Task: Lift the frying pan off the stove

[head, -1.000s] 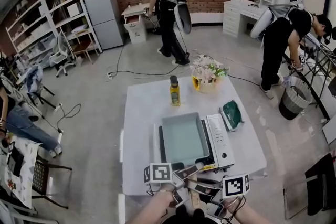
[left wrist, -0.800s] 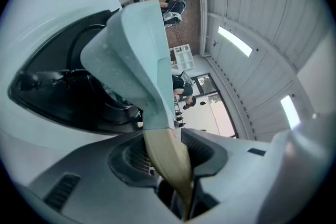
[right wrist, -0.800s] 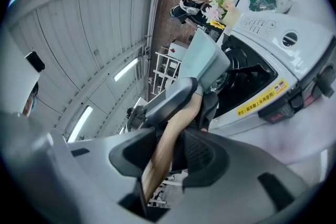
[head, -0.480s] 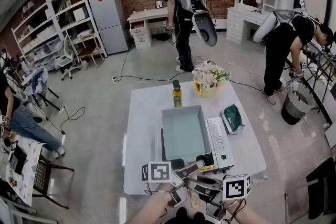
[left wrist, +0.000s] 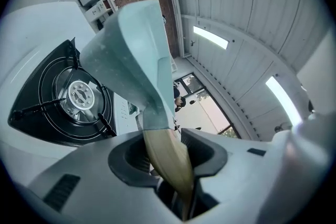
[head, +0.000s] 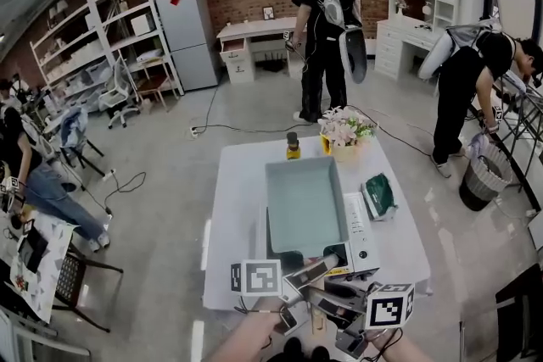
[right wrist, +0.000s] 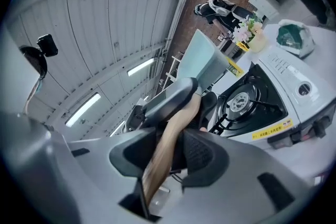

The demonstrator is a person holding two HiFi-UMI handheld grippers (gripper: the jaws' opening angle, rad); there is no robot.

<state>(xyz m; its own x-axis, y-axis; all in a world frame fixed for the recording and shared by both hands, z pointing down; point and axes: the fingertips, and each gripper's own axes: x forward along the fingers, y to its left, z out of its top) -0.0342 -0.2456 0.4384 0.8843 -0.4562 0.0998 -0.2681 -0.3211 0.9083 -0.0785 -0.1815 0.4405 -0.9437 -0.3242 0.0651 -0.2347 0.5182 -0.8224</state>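
A square pale-teal frying pan [head: 305, 203] with a wooden handle [left wrist: 169, 161] hangs tilted above the white table-top stove [head: 366, 235]. In the left gripper view the black burner [left wrist: 79, 96] lies bare below the pan's underside [left wrist: 131, 50]. My left gripper [left wrist: 168, 155] is shut on the handle close to the pan. My right gripper [right wrist: 173, 155] is shut on the same handle [right wrist: 170, 136] further back, with the burner [right wrist: 242, 98] uncovered beyond it. In the head view both grippers, left [head: 299, 282] and right [head: 333, 303], sit at the table's near edge.
On the white table [head: 233, 242] stand an oil bottle [head: 293, 146], a pot of flowers [head: 345, 131] and a green bundle [head: 378, 189] beside the stove. People stand beyond the table. A bin [head: 482, 182] is at the right, a chair [head: 72, 280] at the left.
The pan has come up off the stove and its far end now reaches further towards the bottle. Both grippers keep their hold on the handle. The standing person behind has walked right.
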